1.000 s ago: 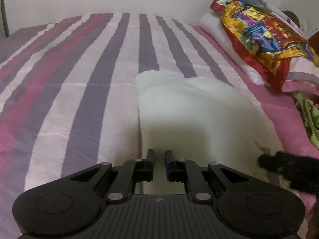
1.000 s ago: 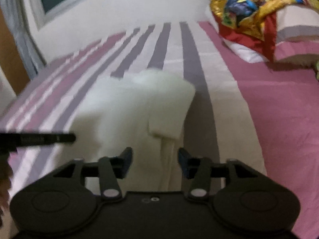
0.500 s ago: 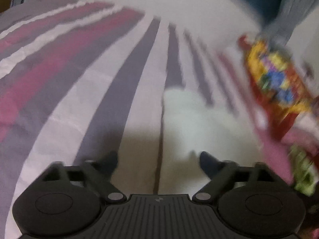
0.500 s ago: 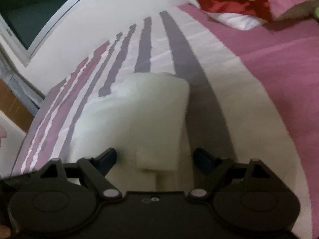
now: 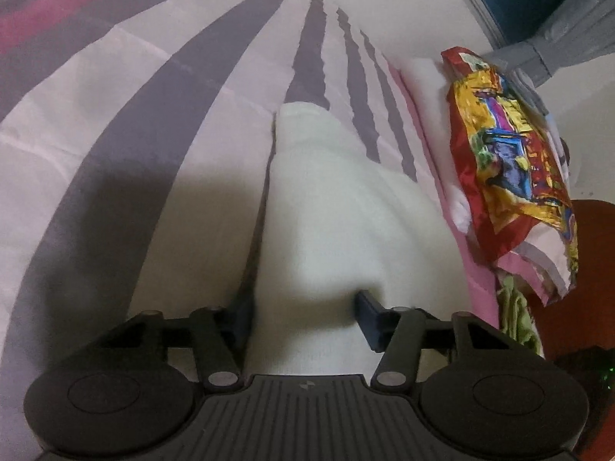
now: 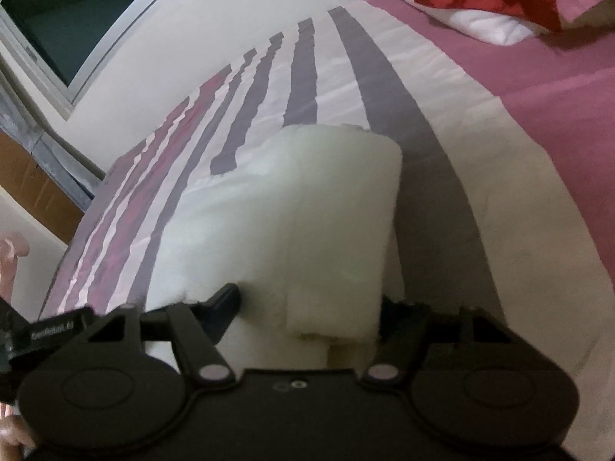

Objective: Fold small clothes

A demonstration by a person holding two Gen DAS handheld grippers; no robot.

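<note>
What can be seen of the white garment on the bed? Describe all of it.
The white garment is a soft, fleecy-looking cloth lying flat on the striped bedspread, already folded into a long, thick bundle with rounded edges. In the right wrist view a smaller folded flap lies on top at its near end. The left gripper straddles its near edge and the right gripper straddles the flap; both sets of jaws are closing, with cloth between them. Whether the pads press it yet cannot be told.

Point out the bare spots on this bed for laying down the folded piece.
Bare striped bedspread lies left of the white fleece garment; bare pink sheet lies right of it. Crowded: the colourful patterned pillow and green cloth on the right edge.
</note>
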